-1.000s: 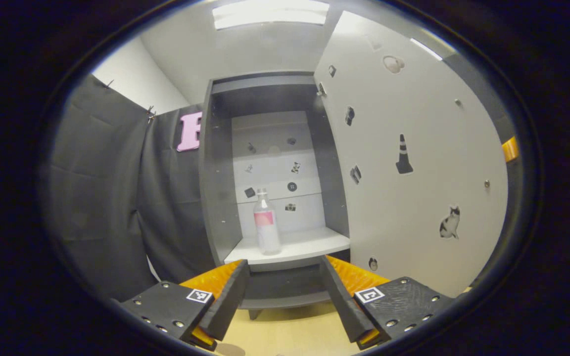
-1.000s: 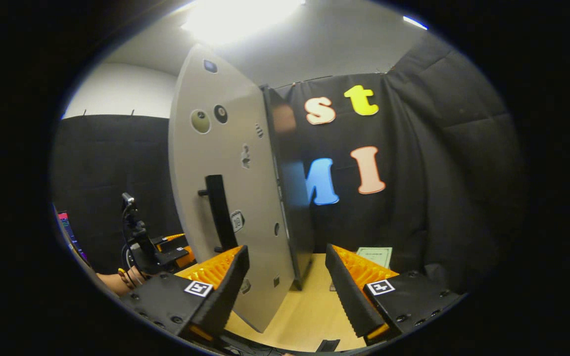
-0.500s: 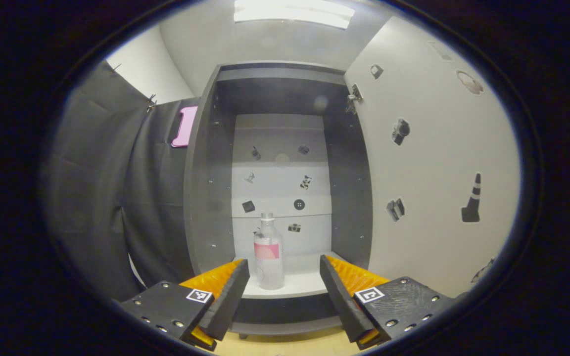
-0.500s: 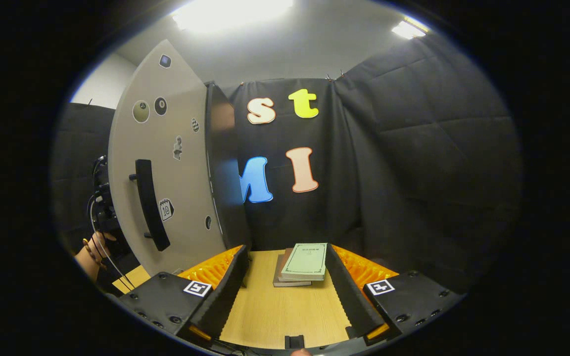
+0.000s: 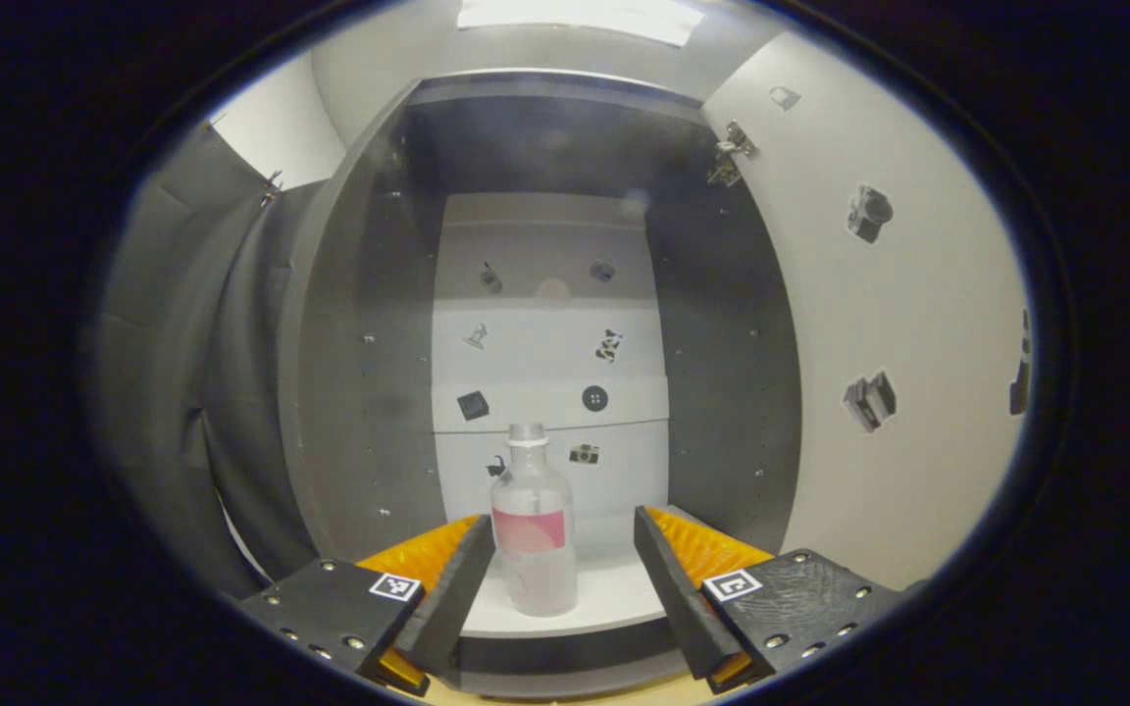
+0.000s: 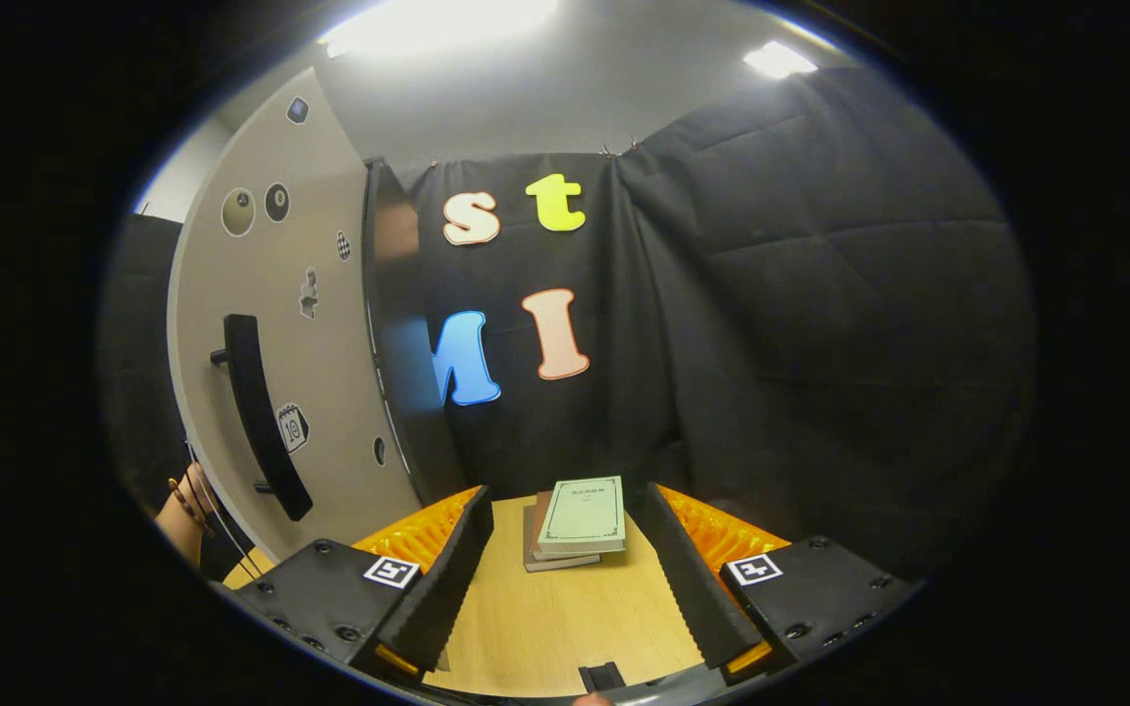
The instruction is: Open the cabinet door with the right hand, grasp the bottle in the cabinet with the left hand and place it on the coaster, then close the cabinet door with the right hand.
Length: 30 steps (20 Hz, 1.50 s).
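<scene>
Where shelf (image 5: 614,598) ends: clear bottle (image 5: 533,534), pink label.

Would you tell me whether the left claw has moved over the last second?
Yes. The left claw has advanced toward the cabinet; the bottle now stands between its open fingers.

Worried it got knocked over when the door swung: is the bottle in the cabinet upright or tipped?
Upright. The bottle stands on its base on the white shelf, cap at the top, between the open left gripper fingers.
</scene>
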### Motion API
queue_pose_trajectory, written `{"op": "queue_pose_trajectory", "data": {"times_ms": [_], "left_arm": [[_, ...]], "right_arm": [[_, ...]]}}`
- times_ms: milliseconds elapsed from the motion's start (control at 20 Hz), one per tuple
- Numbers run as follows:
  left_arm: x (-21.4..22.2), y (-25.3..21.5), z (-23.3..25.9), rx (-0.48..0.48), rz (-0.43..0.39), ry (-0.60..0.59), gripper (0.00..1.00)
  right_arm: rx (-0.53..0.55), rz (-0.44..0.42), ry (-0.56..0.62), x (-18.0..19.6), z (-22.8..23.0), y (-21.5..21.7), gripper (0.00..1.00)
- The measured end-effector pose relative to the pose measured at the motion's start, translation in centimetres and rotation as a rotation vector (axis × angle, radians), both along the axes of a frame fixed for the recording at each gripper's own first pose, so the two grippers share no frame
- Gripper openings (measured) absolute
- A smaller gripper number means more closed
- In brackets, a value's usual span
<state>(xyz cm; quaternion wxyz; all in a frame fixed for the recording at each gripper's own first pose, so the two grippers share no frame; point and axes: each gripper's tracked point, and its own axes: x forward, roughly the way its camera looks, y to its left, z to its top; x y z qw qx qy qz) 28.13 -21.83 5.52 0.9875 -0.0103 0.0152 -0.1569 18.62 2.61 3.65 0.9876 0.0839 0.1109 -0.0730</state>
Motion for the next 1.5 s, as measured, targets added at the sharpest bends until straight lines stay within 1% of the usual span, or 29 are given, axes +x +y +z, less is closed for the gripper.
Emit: {"op": "queue_pose_trajectory", "data": {"times_ms": [250,300,350,600,700,800,950,1050,1150,1200,1450,1500], "left_arm": [[4.0,-0.6,-2.7,-0.002,0.001,0.042,0.87],[4.7,-0.4,-3.3,-0.006,0.01,0.051,0.88],[5.3,-0.3,-3.8,-0.013,0.016,0.059,0.89],[8.0,0.0,-6.4,-0.008,0.019,0.118,0.89],[7.7,0.3,-6.7,-0.024,0.014,0.13,0.9],[7.2,0.7,-6.6,-0.045,0.005,0.131,0.74],[6.1,1.7,-6.1,-0.046,0.007,0.133,0.74],[5.1,2.4,-5.2,-0.042,0.009,0.107,0.72],[3.8,3.2,-4.3,-0.031,0.015,0.081,0.76],[3.1,3.7,-3.9,-0.026,0.023,0.07,0.72],[-0.3,6.6,-2.5,-0.037,0.079,0.048,0.76],[-1.1,7.2,-2.6,-0.035,0.091,0.046,0.72]], "right_arm": [[0.021,-0.068,0.012,0.2,-0.6,0.1,0.98],[0.024,-0.078,0.017,0.2,-0.8,0.2,1.0],[0.025,-0.087,0.025,0.2,-1.0,0.2,0.98],[0.013,-0.113,0.066,0.4,-1.7,0.8,0.98],[0.005,-0.107,0.067,0.7,-1.6,1.2,0.98],[-0.002,-0.093,0.07,1.0,-1.6,1.6,0.98],[-0.002,-0.059,0.065,1.7,-1.4,2.2,0.98],[0.004,-0.031,0.059,2.3,-1.4,2.5,0.98],[0.012,0.001,0.057,2.7,-1.5,2.8,0.98],[0.014,0.015,0.056,2.8,-1.5,2.8,0.98],[0.024,0.082,0.054,3.2,-1.7,3.0,0.98],[0.029,0.093,0.053,3.1,-1.7,3.0,0.98]]}}
